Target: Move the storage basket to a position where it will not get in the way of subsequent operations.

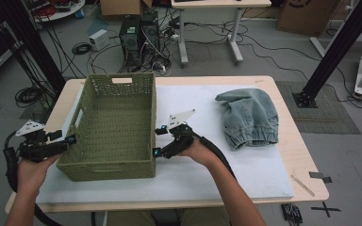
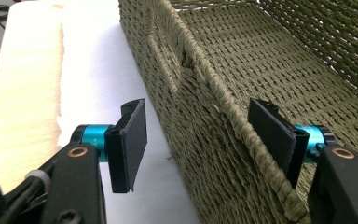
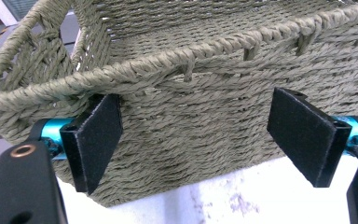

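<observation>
An olive-green woven basket [image 1: 115,117] stands empty on the left half of a white mat [image 1: 193,181]. My left gripper [image 1: 68,140] is at the basket's left wall near the front corner. In the left gripper view the basket [image 2: 242,70] has its rim between the jaws of my left gripper [image 2: 200,142]: one pad is inside against the rim, the other outside and apart from the wall, so it is open. My right gripper [image 1: 156,140] is at the right wall. In the right gripper view the basket [image 3: 191,107] is close ahead of my open right gripper [image 3: 200,137], both pads outside the wall.
A crumpled grey-blue denim garment [image 1: 250,117] lies on the mat to the right of the basket. A thin wooden stick [image 1: 303,185] rests near the table's front right corner. Computer towers [image 1: 139,35] and cables sit on the floor beyond the table.
</observation>
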The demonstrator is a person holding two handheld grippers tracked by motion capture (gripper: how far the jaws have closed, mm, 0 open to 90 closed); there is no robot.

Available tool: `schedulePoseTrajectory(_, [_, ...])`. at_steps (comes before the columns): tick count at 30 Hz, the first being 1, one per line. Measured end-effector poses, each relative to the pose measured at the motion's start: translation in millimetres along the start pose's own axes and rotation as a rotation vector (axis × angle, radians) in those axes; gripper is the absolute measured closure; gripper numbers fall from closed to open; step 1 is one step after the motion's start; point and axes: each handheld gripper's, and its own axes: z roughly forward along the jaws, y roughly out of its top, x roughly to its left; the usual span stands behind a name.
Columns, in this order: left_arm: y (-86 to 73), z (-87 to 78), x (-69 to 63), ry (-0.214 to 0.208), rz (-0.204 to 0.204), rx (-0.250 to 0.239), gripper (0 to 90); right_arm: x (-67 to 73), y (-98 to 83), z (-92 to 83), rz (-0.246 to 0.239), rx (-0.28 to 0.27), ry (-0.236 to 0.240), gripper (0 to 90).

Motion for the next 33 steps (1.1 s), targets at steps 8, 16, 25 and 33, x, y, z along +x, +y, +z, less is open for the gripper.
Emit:
schedulePoseTrajectory(8, [-1.9,-4.6,9.7,0.003,-0.004,0.001,38.4,2.2,6.5,10.5,-0.01,0.006,0.013,18.1])
schedulePoseTrajectory(16, [-3.0,-8.9,17.1,0.014,-0.001,0.007,38.4,2.2,10.4,19.1,-0.008,0.001,0.021,18.0])
schedulePoseTrajectory(25, [-6.3,-17.2,29.3,0.035,-0.009,0.012,38.0,3.4,19.0,32.8,-0.02,0.009,0.033,18.1])
schedulePoseTrajectory(33, [-7.8,-22.3,37.0,0.042,0.003,0.016,38.0,5.0,23.6,42.4,-0.024,0.007,0.044,18.1])
